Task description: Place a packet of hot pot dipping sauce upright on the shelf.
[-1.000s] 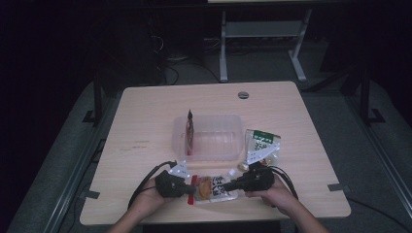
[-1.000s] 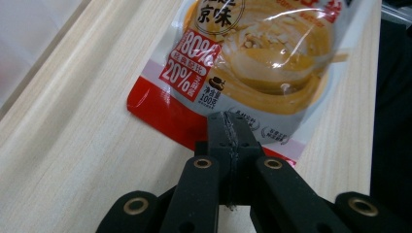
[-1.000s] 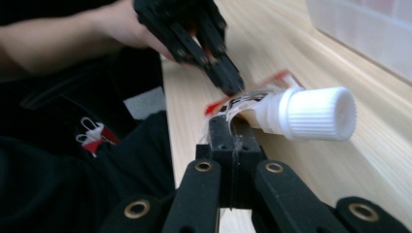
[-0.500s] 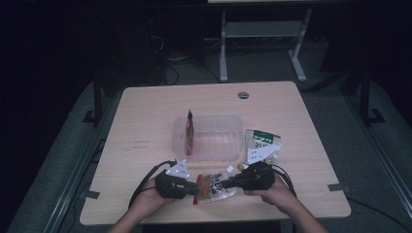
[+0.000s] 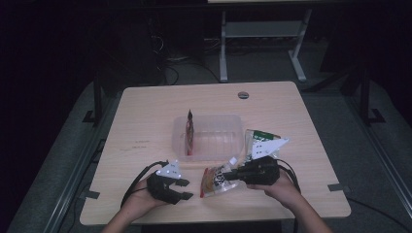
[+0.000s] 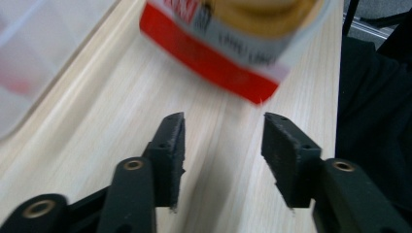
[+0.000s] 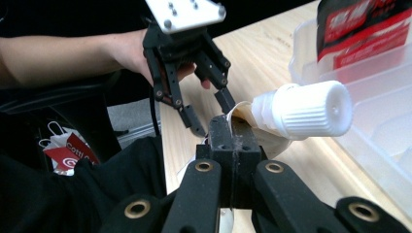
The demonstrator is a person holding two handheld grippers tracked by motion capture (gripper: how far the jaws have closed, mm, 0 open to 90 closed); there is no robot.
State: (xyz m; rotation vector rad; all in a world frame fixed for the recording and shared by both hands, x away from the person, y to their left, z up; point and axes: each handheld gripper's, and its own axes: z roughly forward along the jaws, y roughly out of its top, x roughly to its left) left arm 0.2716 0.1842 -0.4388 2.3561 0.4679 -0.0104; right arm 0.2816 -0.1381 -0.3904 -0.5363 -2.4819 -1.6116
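A spouted snack pouch (image 5: pixel 217 181) with a white screw cap (image 7: pixel 303 109) and a red bottom band (image 6: pixel 233 43) hangs just above the table's front edge. My right gripper (image 5: pixel 234 175) is shut on its top edge beside the cap, jaws pressed together (image 7: pixel 235 128). My left gripper (image 5: pixel 187 189) sits to the pouch's left, a short way off. Its jaws have just been opening and stand apart with nothing between them (image 6: pixel 223 121). The pouch's bottom end floats beyond the left fingertips, blurred.
A clear plastic container (image 5: pixel 223 119) stands mid-table with a red and dark packet (image 5: pixel 189 131) upright inside it. A green and white packet (image 5: pixel 265 143) lies to its right, near my right hand. The table's front edge runs close under both hands.
My left gripper has opened and let go of the pouch. My right gripper has lifted the pouch a little, and it now hangs from that gripper alone.
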